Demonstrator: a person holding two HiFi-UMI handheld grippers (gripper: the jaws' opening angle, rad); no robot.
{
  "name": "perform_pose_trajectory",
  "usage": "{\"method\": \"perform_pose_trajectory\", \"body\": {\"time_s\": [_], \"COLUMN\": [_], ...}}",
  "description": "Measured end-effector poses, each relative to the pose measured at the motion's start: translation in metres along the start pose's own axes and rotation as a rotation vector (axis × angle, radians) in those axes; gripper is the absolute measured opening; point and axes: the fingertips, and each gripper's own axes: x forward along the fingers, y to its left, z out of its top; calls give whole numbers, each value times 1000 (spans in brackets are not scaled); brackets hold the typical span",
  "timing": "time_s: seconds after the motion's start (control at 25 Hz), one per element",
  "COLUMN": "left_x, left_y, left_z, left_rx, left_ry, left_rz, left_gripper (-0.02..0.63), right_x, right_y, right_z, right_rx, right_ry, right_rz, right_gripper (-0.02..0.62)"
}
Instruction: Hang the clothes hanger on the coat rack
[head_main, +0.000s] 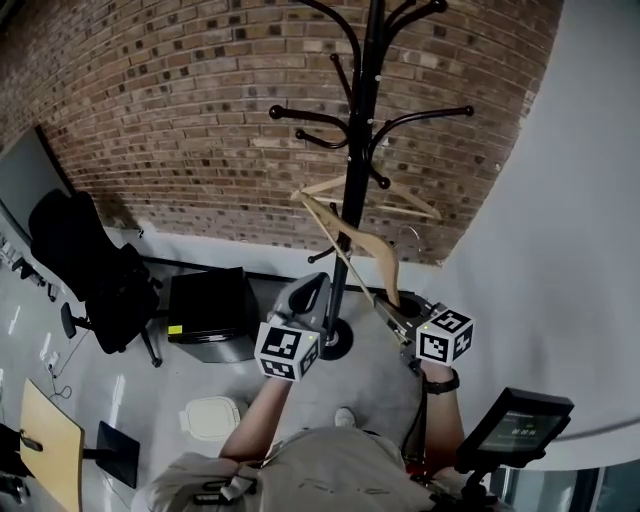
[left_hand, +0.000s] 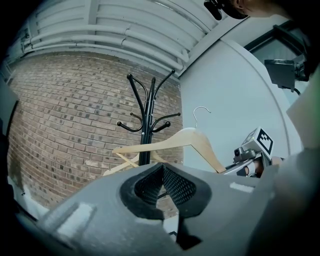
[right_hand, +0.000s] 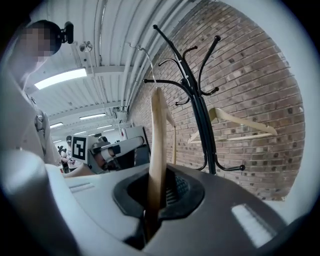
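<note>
A black coat rack (head_main: 355, 150) stands before the brick wall, with one wooden hanger (head_main: 405, 205) hanging on it. My right gripper (head_main: 392, 308) is shut on the end of a second wooden hanger (head_main: 350, 245), which slants up and left across the rack's pole. In the right gripper view this hanger (right_hand: 157, 140) stands upright between the pads, its wire hook on top, left of the rack (right_hand: 200, 115). My left gripper (head_main: 318, 285) hovers just left of the pole, shut with nothing in it. In the left gripper view the held hanger (left_hand: 190, 140) and the rack (left_hand: 147, 120) lie ahead.
A black office chair (head_main: 95, 265) and a black box (head_main: 210, 310) stand at the left on the floor, with a white object (head_main: 212, 415) nearer. A curved white wall (head_main: 580, 250) closes the right side. A small screen on a stand (head_main: 520, 425) is at the lower right.
</note>
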Motion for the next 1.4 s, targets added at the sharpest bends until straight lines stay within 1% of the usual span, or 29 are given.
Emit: {"method": "perform_pose_trajectory", "body": {"time_s": [0.16, 0.36, 0.56, 0.8, 1.16, 1.28, 1.4], "left_x": [5, 10, 11, 18, 30, 31, 30], "left_y": [4, 7, 11, 15, 13, 16, 18], "left_z": [3, -1, -2, -7, -12, -16, -20], "left_rx": [10, 12, 13, 4, -3, -10, -14], "left_ry": [-3, 2, 8, 10, 24, 30, 39], "left_rz": [9, 20, 38, 60, 68, 85, 100], "left_gripper": [3, 3, 3, 3, 3, 3, 3], "right_x": [5, 8, 11, 20, 32, 38, 45], "right_y": [1, 0, -5, -24, -47, -54, -60], "right_z": [10, 25, 41, 55, 70, 67, 62], "right_rx": [-53, -124, -119, -138, -108, -70, -17], "right_ry": [50, 95, 111, 169, 234, 258, 263], "right_rz": [101, 199, 289, 368, 482, 525, 549], "right_gripper": [6, 6, 6, 6, 6, 6, 6]}}
